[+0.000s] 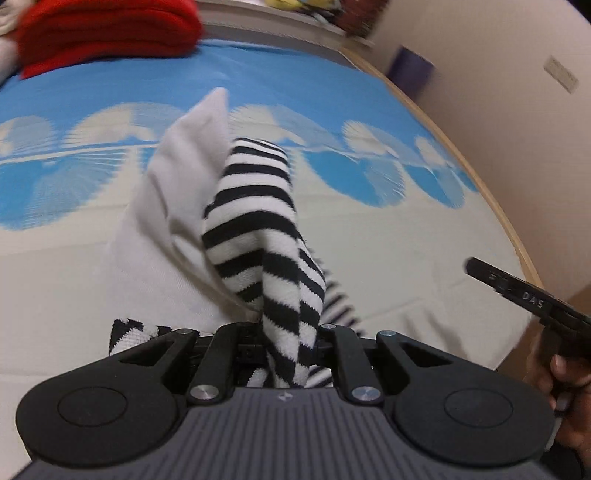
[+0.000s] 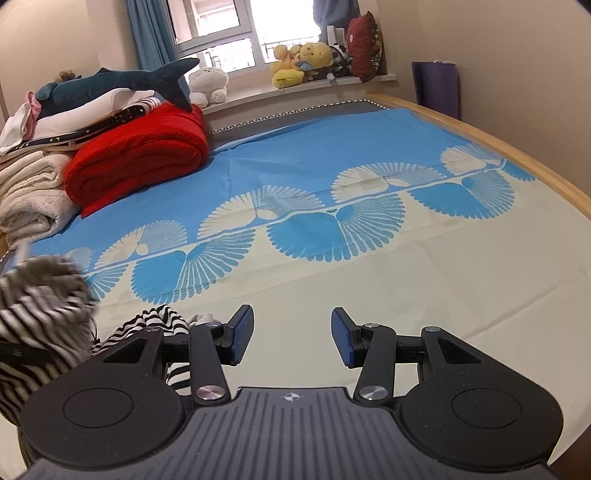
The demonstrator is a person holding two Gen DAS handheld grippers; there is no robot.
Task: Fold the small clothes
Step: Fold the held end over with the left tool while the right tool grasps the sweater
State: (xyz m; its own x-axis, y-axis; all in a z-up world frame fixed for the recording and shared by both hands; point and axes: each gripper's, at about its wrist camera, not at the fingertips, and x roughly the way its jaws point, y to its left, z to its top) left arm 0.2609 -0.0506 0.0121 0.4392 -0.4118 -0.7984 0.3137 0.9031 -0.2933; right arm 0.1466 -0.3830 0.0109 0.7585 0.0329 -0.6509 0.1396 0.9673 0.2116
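Showing, left wrist view: left gripper point(image 1: 286, 347) clamped on a striped garment point(image 1: 258, 221) raised over the sheet point(image 1: 406, 251), red blanket point(image 1: 107, 33) far left; right wrist view: right gripper point(image 2: 292, 339) open and empty, garment near left.

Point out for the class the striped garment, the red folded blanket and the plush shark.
striped garment point(image 1: 258, 236): left wrist view, on the raised striped fold above the gripper.
red folded blanket point(image 2: 140, 158): right wrist view, on its rolled front face.
plush shark point(image 2: 110, 83): right wrist view, on its dark body atop the pile.
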